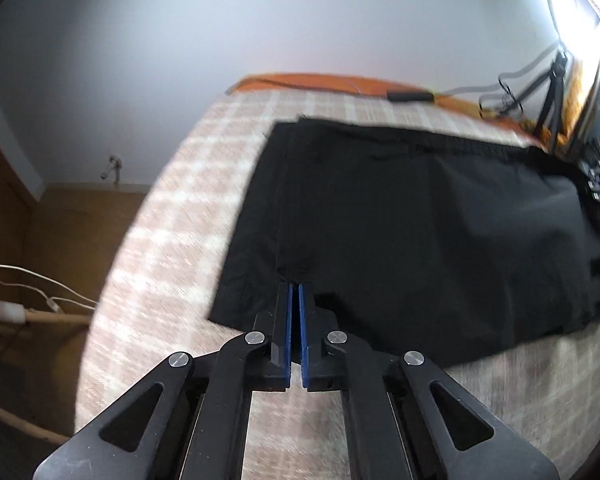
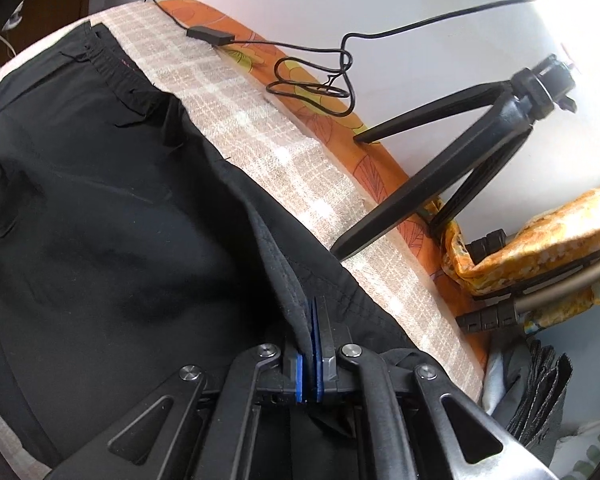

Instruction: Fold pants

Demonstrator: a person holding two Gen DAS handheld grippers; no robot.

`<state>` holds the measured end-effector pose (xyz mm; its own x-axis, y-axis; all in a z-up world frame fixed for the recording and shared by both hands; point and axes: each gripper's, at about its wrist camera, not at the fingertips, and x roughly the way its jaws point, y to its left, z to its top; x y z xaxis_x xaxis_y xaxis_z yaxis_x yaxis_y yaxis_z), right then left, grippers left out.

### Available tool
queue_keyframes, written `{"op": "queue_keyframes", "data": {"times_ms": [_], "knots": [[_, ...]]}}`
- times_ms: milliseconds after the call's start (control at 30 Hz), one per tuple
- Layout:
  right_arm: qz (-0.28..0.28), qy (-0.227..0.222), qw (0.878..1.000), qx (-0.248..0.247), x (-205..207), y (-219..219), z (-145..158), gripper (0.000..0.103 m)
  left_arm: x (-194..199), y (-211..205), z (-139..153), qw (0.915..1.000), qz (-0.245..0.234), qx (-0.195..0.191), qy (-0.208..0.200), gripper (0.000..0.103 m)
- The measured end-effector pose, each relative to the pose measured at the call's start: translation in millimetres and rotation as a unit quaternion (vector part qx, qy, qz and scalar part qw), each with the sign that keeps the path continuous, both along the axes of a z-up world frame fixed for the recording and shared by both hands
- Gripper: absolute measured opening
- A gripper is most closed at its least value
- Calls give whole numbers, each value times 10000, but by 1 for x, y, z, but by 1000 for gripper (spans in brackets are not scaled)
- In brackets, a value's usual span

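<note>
The right gripper [image 2: 310,312] had its jaws pressed together on a raised ridge of the black pants [image 2: 112,216], a seamed edge pinched between the blue pads so that the cloth stood up in a fold just in front of them; I took that pinch to be the hold needed to carry one part of the garment over another. The left gripper [image 1: 295,292] had its jaws drawn narrow, the blue pads nearly meeting with only a slit between them, their tips at the near hem of the pants [image 1: 400,232]; whether any cloth lay inside that slit I could not tell, since the black fabric hid the tips. The pants lay on the bed [image 1: 172,216], spread over its checked beige cover, mostly flat on the left side and rumpled toward the right; the elastic waistband [image 2: 112,68] lay along the far edge, so the garment seemed already doubled, its long axis running across the bed from one gripper toward the other. Beyond it, a black cable [image 2: 312,76] trailed over the orange sheet, and a small tripod [image 2: 472,160] stood with one leg on the cover, near the pants but apart from them.
</note>
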<state>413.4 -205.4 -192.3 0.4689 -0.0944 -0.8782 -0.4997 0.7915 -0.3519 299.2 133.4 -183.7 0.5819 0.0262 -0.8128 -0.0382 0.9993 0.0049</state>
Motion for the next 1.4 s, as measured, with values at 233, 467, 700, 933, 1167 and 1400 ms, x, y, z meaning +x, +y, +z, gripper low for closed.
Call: {"op": "queue_keyframes", "data": {"times_ms": [233,467,700,933,1167,1400], "knots": [[-10,-27,10000,56,-2,-3,7,2,18,17,10,9997,90,158,-141,2],[270,160,9994,-155,7,17,4,8,21,37,-11,9983,416,409,91,1],[94,-287,9993,207,-15,4,41,56,14,49,0,9979,546,335,-95,1],[-706,-842,9869,1181,-84,-43,90,74,-4,11,30,9987,45,161,-491,3],[-2592,-606,9422,2035,-147,-139,80,85,-30,-75,59,9882,-1283,-175,-823,33],[-3996,-320,8638,3051,-184,-218,47,85,-45,-175,66,9613,-2628,-178,-801,47]]}}
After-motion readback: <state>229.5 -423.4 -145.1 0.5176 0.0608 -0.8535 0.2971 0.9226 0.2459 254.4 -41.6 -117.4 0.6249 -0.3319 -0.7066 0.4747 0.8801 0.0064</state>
